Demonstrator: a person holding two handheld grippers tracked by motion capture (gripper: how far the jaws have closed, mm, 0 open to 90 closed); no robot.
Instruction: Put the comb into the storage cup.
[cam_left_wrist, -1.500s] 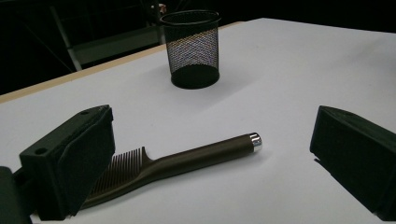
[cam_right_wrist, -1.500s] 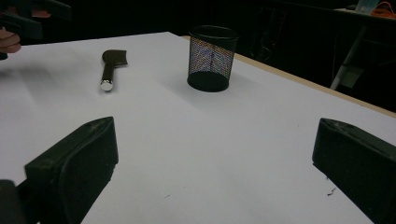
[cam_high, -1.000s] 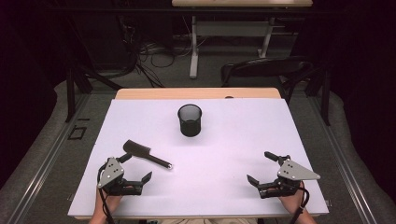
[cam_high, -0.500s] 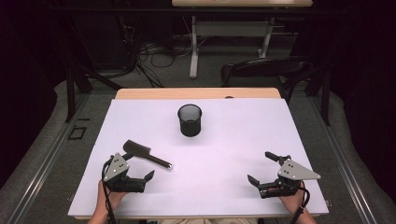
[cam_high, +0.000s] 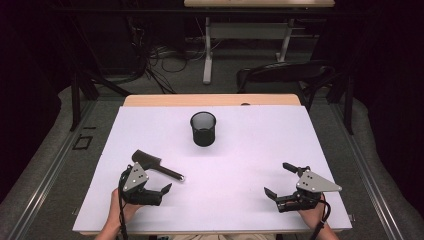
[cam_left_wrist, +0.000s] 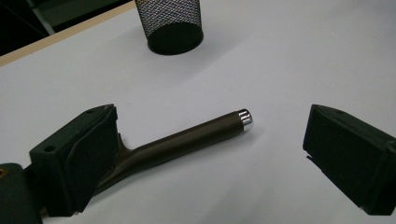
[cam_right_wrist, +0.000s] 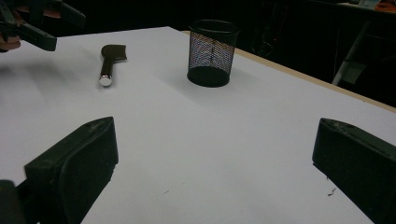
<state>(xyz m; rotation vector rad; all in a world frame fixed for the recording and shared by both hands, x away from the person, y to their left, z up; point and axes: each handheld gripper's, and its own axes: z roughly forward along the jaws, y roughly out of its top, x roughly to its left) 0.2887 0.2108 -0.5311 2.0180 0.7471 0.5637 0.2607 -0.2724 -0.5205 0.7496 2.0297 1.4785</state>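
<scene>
Two tongs hover spread wide over the white bench (cam_high: 250, 150), grasping nothing. Left tongs (cam_high: 152, 192) sit just short of the brown tool (cam_high: 156, 165), whose handle runs from its flat head toward its silver tip, on the near left of the mesh cup (cam_high: 203, 128). Right tongs (cam_high: 280, 181) hang well apart from the tool, so the left is likelier to take it.

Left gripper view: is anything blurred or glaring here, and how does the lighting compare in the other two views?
Left gripper view: brown tool sharp, a bright glint on its metal tip; near jaws soft. Right gripper view: mesh cup crisp with a soft shadow, background dark. High view: white table evenly lit, surroundings nearly black.
</scene>
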